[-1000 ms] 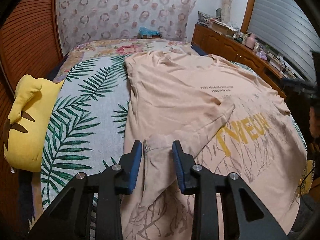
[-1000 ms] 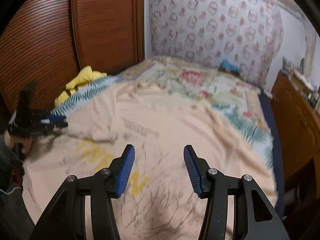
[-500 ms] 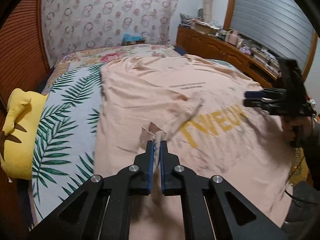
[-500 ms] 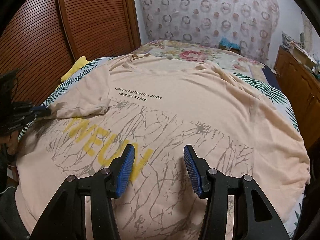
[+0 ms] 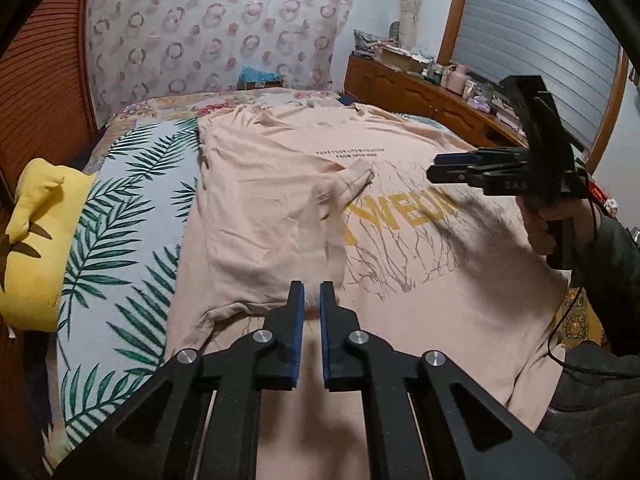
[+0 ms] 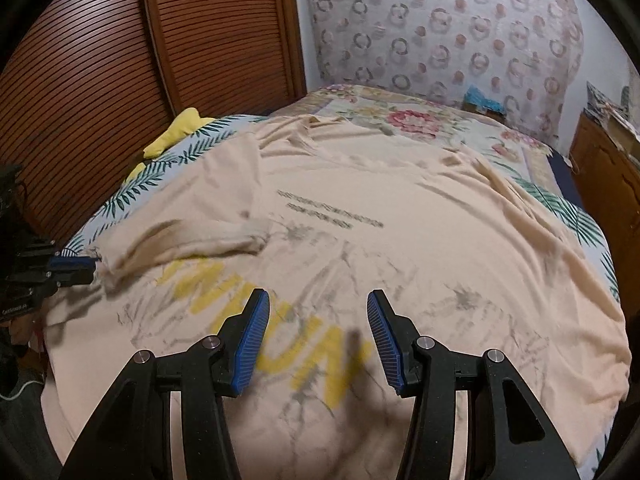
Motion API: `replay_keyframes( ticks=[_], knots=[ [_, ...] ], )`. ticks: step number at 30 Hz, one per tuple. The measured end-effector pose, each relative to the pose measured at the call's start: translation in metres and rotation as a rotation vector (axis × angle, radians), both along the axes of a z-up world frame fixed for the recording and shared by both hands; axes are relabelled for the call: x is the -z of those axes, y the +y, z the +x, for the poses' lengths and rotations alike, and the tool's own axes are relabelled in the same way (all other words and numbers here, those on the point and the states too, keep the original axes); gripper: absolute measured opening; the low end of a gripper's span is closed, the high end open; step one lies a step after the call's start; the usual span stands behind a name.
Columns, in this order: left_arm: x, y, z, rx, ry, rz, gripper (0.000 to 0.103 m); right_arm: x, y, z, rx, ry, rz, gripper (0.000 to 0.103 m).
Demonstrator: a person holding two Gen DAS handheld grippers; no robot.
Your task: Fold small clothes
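A beige T-shirt (image 5: 280,184) with yellow letters and a grey branch print lies spread on the bed, also in the right wrist view (image 6: 420,240). Its left sleeve (image 5: 352,180) is folded in over the chest. My left gripper (image 5: 312,296) is nearly shut, with a narrow gap and nothing between the pads, just above the shirt's left side. My right gripper (image 6: 316,312) is open and empty above the yellow letters; it also shows in the left wrist view (image 5: 460,168).
A yellow plush pillow (image 5: 36,240) lies at the bed's left edge on the leaf-print bedspread (image 5: 120,208). A slatted wooden wardrobe (image 6: 120,60) stands at the left. A wooden dresser (image 5: 420,88) with clutter stands at the right.
My left gripper was shut on the sleeve half a second ago; it has let the sleeve go and drawn back. The sleeve now lies on the chest. The right gripper has shifted over the shirt.
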State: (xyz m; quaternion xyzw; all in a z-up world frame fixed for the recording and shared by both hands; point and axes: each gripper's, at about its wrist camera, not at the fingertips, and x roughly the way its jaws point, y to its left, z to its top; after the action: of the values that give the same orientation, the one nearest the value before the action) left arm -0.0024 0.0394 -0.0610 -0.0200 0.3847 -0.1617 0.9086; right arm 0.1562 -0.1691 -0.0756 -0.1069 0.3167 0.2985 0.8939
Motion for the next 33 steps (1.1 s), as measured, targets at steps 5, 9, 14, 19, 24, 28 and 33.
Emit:
replay_keyframes(
  ticks=[5,9,14,19,24,28,33],
  knots=[
    [-0.002,0.014,-0.001,-0.041,-0.015,0.002,0.024,-0.003,0.018,0.013,-0.037,-0.001,0.02,0.053],
    [-0.001,0.025,0.005,-0.071,-0.02,0.003,0.039,0.001,0.033,0.029,-0.057,0.023,0.035,0.053],
    [0.001,0.035,0.015,-0.098,-0.009,0.009,0.072,0.014,0.042,0.049,-0.064,0.055,0.018,0.043],
    [0.001,0.038,0.028,-0.119,-0.019,0.023,0.075,0.022,0.034,0.046,-0.122,0.066,-0.017,0.008],
    [-0.003,0.043,0.042,-0.15,-0.036,0.037,0.075,0.025,0.012,0.031,-0.116,0.045,-0.056,0.006],
    [-0.005,0.042,0.061,-0.144,-0.034,0.057,0.075,0.028,-0.001,0.021,-0.077,0.023,-0.073,0.006],
    [-0.009,0.036,0.095,-0.123,-0.032,0.089,0.075,0.021,-0.022,0.014,-0.01,-0.007,-0.037,0.012]
  ],
)
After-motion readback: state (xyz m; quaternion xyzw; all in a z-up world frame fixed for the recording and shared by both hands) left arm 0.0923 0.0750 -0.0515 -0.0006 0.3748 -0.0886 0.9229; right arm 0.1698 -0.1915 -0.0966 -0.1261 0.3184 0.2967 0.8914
